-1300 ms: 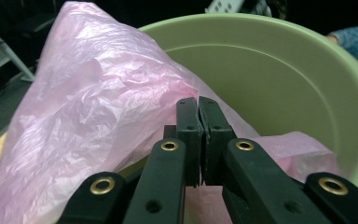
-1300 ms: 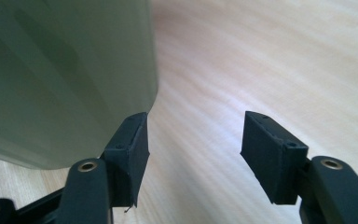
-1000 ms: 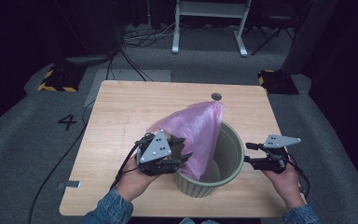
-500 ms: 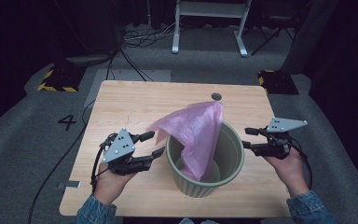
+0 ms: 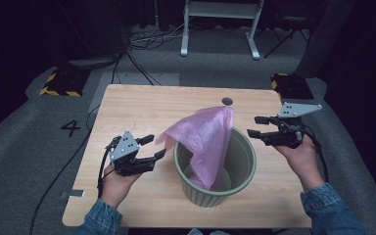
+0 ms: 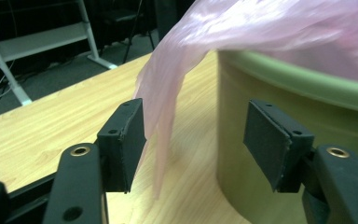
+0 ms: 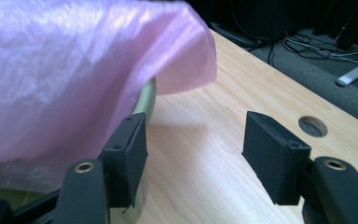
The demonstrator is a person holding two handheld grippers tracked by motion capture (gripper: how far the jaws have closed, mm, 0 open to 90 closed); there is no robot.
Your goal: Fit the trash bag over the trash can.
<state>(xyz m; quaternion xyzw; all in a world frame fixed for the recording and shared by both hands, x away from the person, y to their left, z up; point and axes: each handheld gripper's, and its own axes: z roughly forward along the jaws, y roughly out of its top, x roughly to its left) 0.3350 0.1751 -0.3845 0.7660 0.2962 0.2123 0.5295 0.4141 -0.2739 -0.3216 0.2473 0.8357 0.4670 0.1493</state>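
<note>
High view: I see a green bin at the near middle of the desk, with a pink bag draped over its left and far rim and hanging inside.
Left claw: jaws apart, empty, just left of the bin, near the bag's loose corner.
Right claw: jaws apart, empty, just right of the rim.
Left gripper view: the bag's edge hangs between my jaws, not touching them.
</note>
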